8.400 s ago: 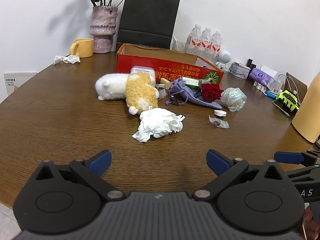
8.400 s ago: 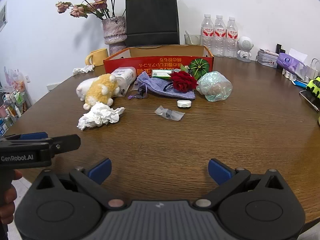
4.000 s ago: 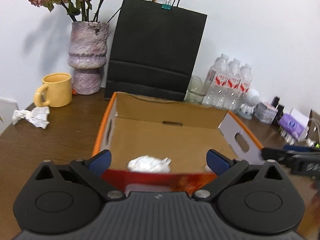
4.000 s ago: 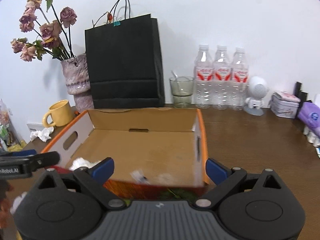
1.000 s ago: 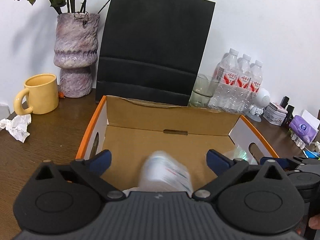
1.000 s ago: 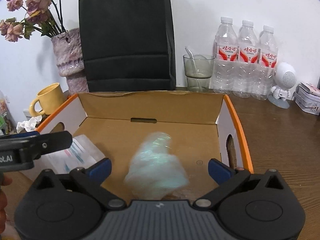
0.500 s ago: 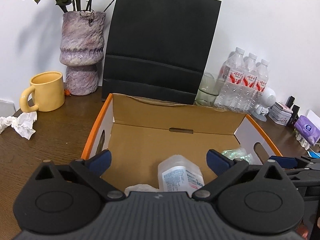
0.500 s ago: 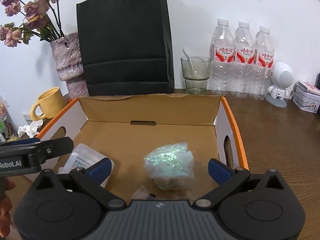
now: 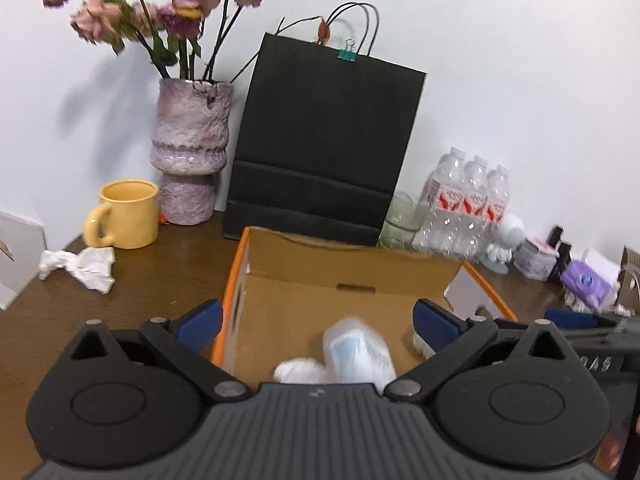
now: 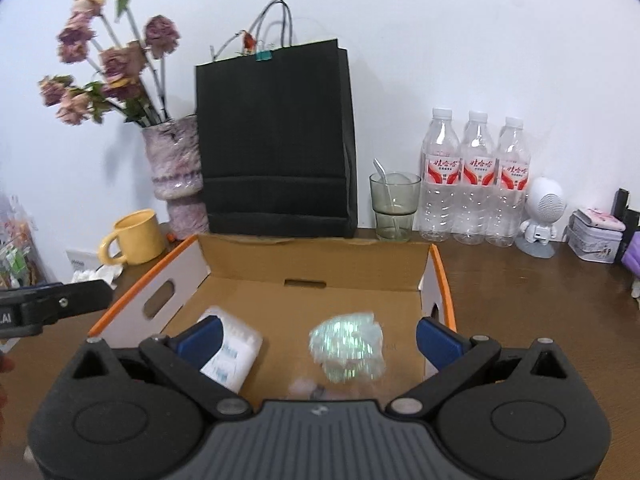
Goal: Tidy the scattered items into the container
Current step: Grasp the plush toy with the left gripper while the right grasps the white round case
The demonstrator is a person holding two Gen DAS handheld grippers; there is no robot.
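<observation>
Left wrist view: left tool (image 9: 316, 318) is spread wide, nothing between its blue pads. Half a second ago the clear plastic container with a printed label (image 9: 357, 356) lay sharp on the floor of the shallow orange-rimmed cardboard box (image 9: 404, 276); now it is blurred and lower in frame, beside the white crumpled tissue (image 9: 298, 372). The camera sits higher, with more of the dried roses in the mottled purple vase (image 9: 190, 152) showing. Judgement: release done, tool lifting away.

Right wrist view: right tool (image 10: 318, 336) likewise spread and empty. The iridescent crinkled cellophane bundle (image 10: 346, 346) rests inside the box (image 10: 316, 258), near its right wall, well apart from the labelled container (image 10: 234, 350) at the left. A small pale scrap (image 10: 308, 390) lies at the near edge; cannot tell what it is. View is blurred and raised compared with half a second ago.

Meaning for the task: both drops are complete, at least four items are boxed. The wooden surface (image 10: 520, 300) in front is out of view, so remaining items cannot be counted; next step is probably another pickup.
</observation>
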